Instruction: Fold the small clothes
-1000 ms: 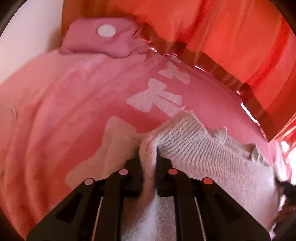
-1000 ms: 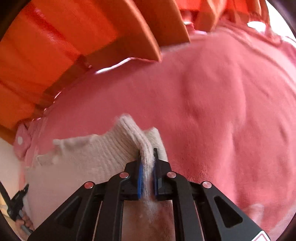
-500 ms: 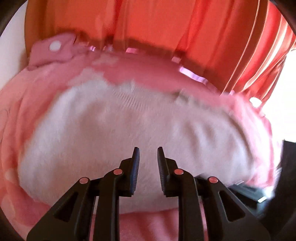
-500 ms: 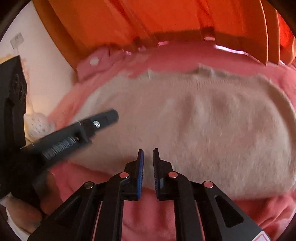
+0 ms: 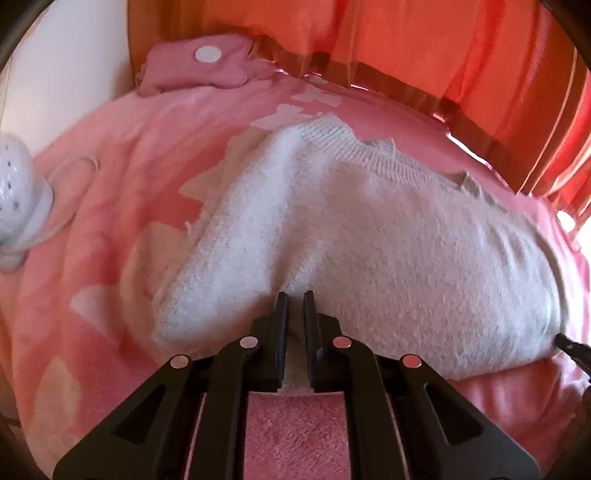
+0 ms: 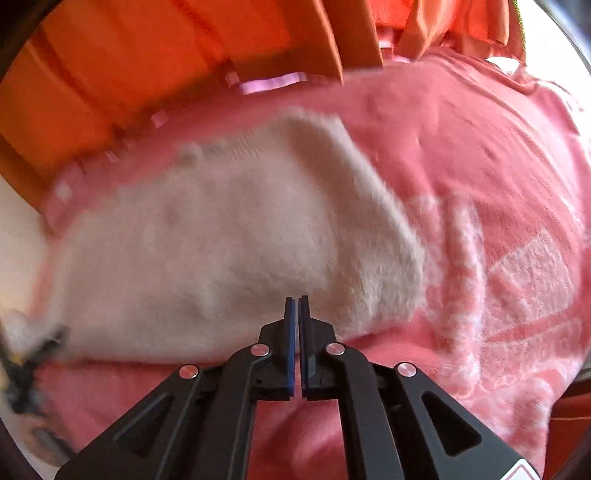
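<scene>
A small cream knitted sweater [image 5: 369, 240] lies folded on a pink fleece blanket [image 5: 110, 206]; it also shows in the right wrist view [image 6: 221, 251]. My left gripper [image 5: 294, 299] is nearly closed, pinching a fold at the sweater's near edge. My right gripper [image 6: 296, 302] is shut and empty, just in front of the sweater's near edge, not holding it. The right wrist view is blurred by motion.
A pink pouch with a white button [image 5: 199, 66] lies at the blanket's far left. A white dotted object [image 5: 14, 192] sits at the left edge. Orange curtains [image 5: 443, 44] and a wooden frame [image 6: 325, 33] stand behind the blanket [image 6: 498, 221].
Both grippers let go of the sweater's ends after laying them down. The left gripper has since closed on a fold at the near edge; the right has drawn back and shut empty.
</scene>
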Action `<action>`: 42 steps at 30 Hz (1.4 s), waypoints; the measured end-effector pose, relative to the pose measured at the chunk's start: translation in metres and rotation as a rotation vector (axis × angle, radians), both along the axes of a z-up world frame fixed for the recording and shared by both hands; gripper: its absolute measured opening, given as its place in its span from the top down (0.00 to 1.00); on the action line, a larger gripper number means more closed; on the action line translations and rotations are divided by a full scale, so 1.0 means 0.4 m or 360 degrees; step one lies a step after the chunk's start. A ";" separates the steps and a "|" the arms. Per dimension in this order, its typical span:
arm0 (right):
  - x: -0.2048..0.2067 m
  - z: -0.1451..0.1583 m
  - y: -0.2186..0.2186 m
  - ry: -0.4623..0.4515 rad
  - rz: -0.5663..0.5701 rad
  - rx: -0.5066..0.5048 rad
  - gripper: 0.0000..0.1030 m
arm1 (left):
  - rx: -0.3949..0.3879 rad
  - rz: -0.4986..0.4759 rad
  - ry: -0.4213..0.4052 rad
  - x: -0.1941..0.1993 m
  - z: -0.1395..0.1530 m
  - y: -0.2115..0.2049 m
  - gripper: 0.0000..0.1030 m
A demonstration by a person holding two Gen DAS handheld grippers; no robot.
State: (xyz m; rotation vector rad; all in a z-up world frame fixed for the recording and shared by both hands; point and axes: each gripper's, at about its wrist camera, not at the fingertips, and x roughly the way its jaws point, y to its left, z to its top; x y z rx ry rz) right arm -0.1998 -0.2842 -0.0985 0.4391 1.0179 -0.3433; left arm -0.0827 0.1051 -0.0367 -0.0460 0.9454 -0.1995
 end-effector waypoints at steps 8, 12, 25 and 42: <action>0.004 0.143 0.120 -0.0275 0.0208 -0.0080 0.99 | -0.0088 0.0025 0.0045 -0.015 -0.012 0.035 0.88; 0.095 -0.009 0.175 -0.0057 0.0321 -0.0234 1.00 | -0.0065 0.0014 0.0037 -0.016 -0.008 0.027 0.87; 0.297 0.049 0.448 -0.0070 0.0740 -0.0056 0.98 | -0.0373 0.0320 0.0064 -0.011 0.030 0.129 0.29; 0.257 0.055 0.390 -0.0195 0.0711 0.0093 0.96 | -0.0510 0.0162 -0.0017 0.068 0.134 0.060 0.84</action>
